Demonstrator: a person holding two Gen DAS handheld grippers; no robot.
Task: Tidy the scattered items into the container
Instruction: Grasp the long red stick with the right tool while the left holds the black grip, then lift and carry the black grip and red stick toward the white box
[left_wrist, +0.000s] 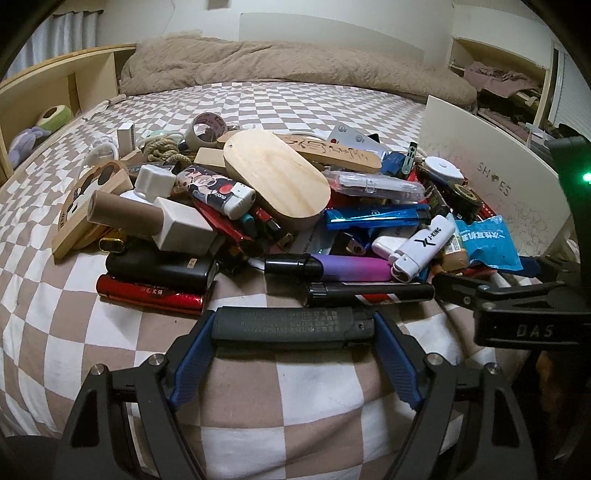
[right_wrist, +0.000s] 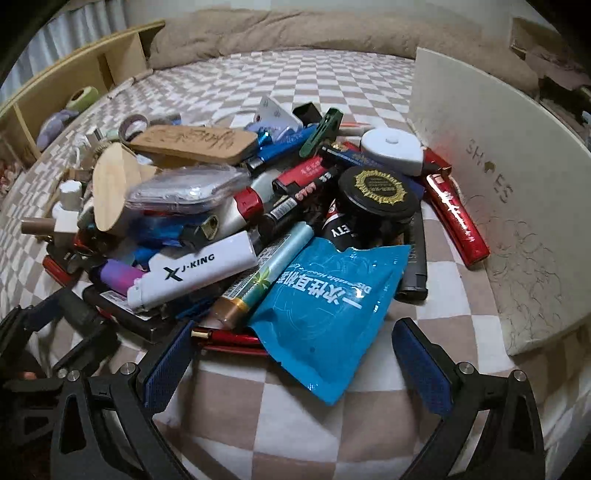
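Note:
A pile of small items lies on the checkered bed: a wooden oval lid (left_wrist: 277, 177), a white J-KING lighter (left_wrist: 424, 245) (right_wrist: 192, 273), a purple vape (left_wrist: 351, 267), a blue foil packet (right_wrist: 328, 314) and a black round tin (right_wrist: 380, 195). My left gripper (left_wrist: 293, 328) is shut on a dark grey lighter (left_wrist: 291, 325), held crosswise at the pile's near edge. My right gripper (right_wrist: 295, 363) is open, its fingers either side of the blue packet's near end. The white box marked SHOES (right_wrist: 491, 184) (left_wrist: 495, 181) stands on the right.
A beige blanket (left_wrist: 288, 62) lies across the far side of the bed. A wooden shelf (left_wrist: 55, 96) runs along the left. The right gripper's body (left_wrist: 524, 310) shows at the right of the left wrist view. Bare checkered sheet (right_wrist: 295, 424) lies in front of the pile.

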